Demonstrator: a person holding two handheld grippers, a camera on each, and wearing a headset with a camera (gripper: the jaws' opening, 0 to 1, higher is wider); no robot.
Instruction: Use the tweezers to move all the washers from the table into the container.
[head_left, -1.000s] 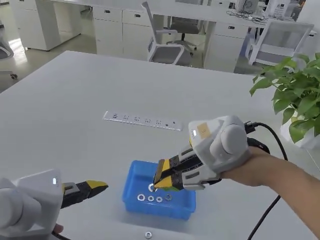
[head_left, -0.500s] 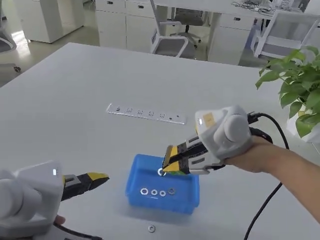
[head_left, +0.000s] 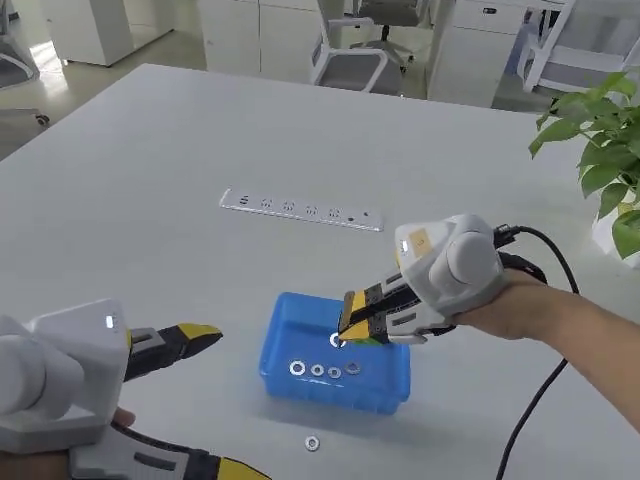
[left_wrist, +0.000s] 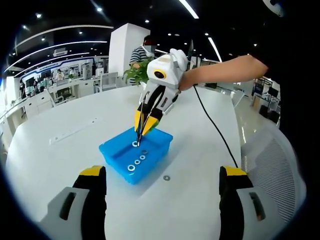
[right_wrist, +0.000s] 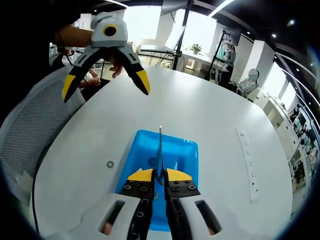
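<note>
On your white table (head_left: 150, 180), your right gripper (right_wrist: 160, 176) is clamped on thin metal tweezers (right_wrist: 160, 150). They run lengthwise out from its jaws, tips down inside the blue plastic container (head_left: 330, 396). Your left gripper (right_wrist: 106, 92) gapes wide.

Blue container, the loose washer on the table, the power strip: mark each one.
blue container (head_left: 330, 393), head view, front wall.
loose washer (head_left: 313, 442), head view, on its ring.
power strip (head_left: 300, 211), head view, middle of its top.

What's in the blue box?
Four metal washers in a row in the blue plastic container, a fifth at the thin tweezers' tip. In head view, the right tool hides its far corner.
</note>
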